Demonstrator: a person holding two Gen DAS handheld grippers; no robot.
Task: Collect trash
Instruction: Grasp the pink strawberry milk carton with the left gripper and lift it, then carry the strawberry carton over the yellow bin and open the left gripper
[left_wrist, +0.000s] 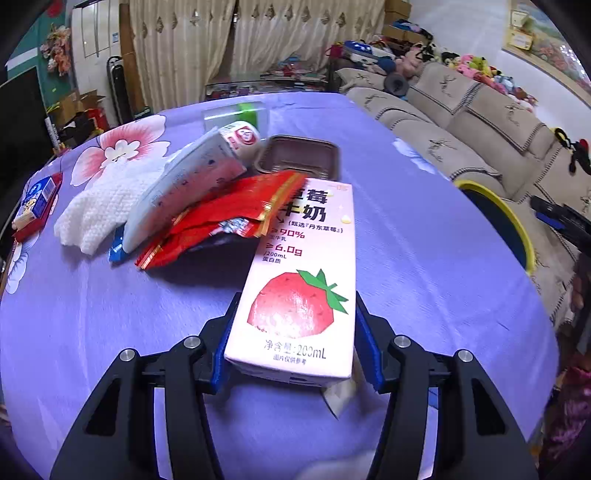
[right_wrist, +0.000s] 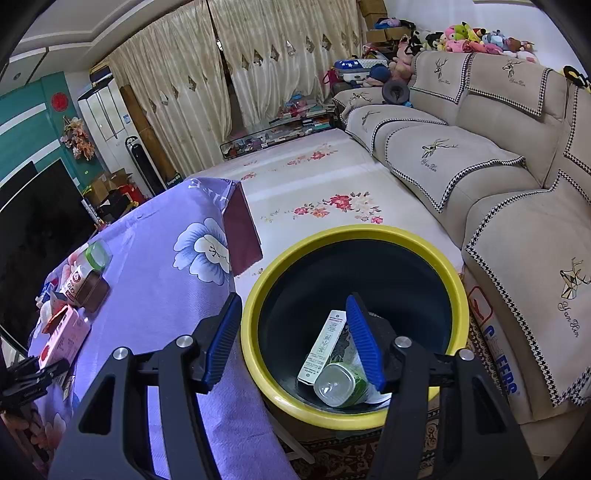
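A pink strawberry milk carton (left_wrist: 299, 273) lies on the purple floral tablecloth (left_wrist: 424, 251). My left gripper (left_wrist: 297, 299) is shut on its near end, one blue pad against each long side. A red snack wrapper (left_wrist: 229, 214) overlaps the carton's far corner. The same carton (right_wrist: 68, 332) shows at the left of the right wrist view. My right gripper (right_wrist: 293, 297) hangs open over the yellow-rimmed bin (right_wrist: 354, 230), nothing between its fingers. In the bin lie a white box (right_wrist: 325, 343) and a green-labelled bottle (right_wrist: 338, 384).
Behind the wrapper lie a pale pouch (left_wrist: 184, 188), a small red-and-white bottle (left_wrist: 242, 138), a brown tray (left_wrist: 299, 157), a white cloth (left_wrist: 107, 206) and a blue box (left_wrist: 38, 201). The bin (left_wrist: 513, 221) stands off the table's right edge, before a beige sofa (left_wrist: 461, 122).
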